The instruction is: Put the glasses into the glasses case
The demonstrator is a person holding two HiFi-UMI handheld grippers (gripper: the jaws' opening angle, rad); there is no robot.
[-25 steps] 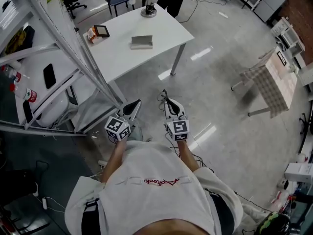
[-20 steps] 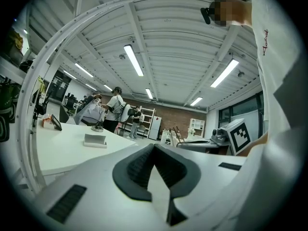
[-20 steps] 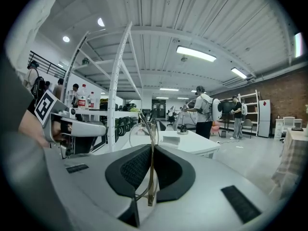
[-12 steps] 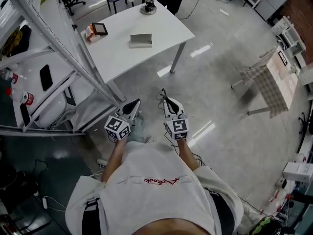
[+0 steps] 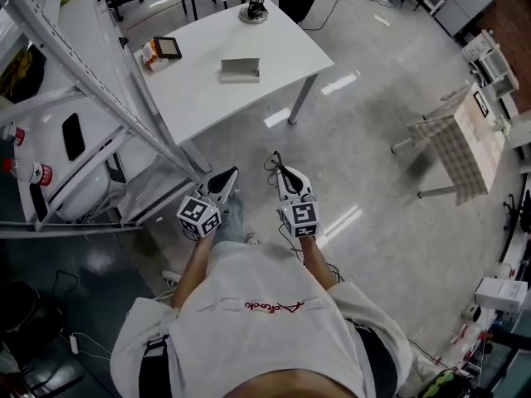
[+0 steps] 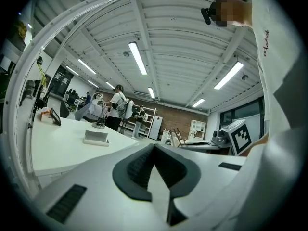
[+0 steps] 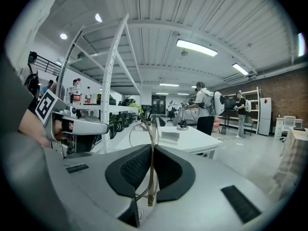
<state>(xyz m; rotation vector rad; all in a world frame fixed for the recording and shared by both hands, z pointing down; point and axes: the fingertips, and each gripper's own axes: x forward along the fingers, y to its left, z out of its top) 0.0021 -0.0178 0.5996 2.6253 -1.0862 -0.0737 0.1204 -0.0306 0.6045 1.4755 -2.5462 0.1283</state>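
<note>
- Right claw (image 7: 153,150) is clamped on the glasses (image 7: 144,121) — a thin wire frame pinched between the pads, with the lens loop sticking out past the tips.
- Left claw (image 6: 154,150) has its jaws together with nothing between them (it hangs just beside the right one, low in front of the body).
- As for the glasses case (image 5: 240,70), it lies on the white table (image 5: 278,52), well apart from both claws. I can't tell from here whether its lid is open.
- My main worry is the grip: the pads hold only slender wire, so a quick swing on the way over could let the frame pivot or slide and arrive at the wrong angle for the case.
- On the left, the metal rack (image 5: 116,89) stands close to the path to the table — the protruding frame or the left claw could catch a strut.
- If the case turns out to be shut, the left claw must open it, and I judge that a light case on that smooth top would skid rather than give.
</note>
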